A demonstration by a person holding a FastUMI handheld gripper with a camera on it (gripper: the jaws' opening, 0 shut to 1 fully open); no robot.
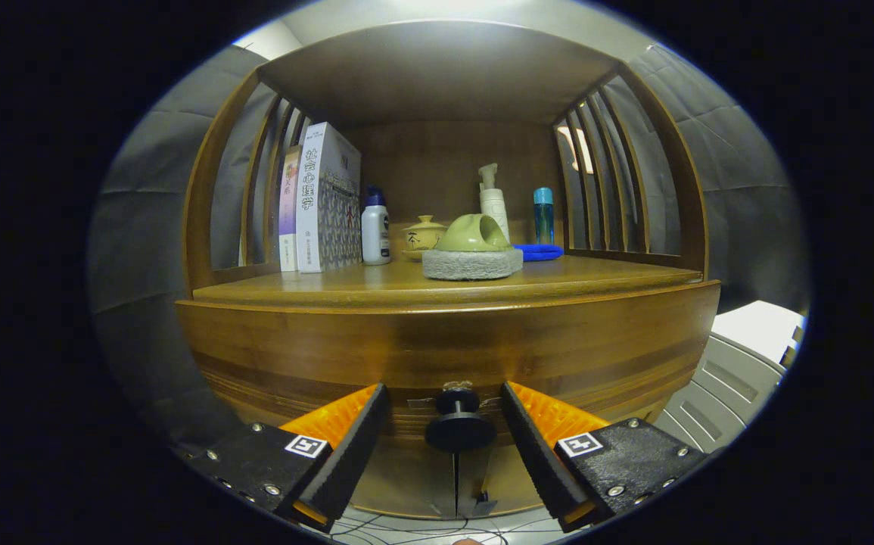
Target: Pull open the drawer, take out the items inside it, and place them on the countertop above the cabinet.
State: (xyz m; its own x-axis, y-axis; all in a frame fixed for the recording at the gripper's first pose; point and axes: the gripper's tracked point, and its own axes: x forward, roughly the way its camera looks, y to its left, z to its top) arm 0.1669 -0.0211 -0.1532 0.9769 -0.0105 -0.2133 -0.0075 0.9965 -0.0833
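Note:
A wooden cabinet fills the view, with its drawer front (437, 356) closed flush below the countertop (376, 284). A round black knob (459, 424) sticks out of the drawer front. My gripper (444, 401) is open, and the knob sits between the two fingers with a gap on each side, touching neither. On the countertop stand a green-handled scrubbing pad (473, 250), a white bottle (375, 227), a small lidded pot (424, 235), a pump bottle (493, 204), a blue bottle (543, 214) and a blue cloth (539, 251). The drawer's inside is hidden.
Books (319, 200) stand upright at the countertop's left end. Slatted wooden sides (603, 174) and a wooden roof enclose the shelf space. A white slatted unit (732, 378) stands to the right of the cabinet. Cables (421, 526) lie on the floor below.

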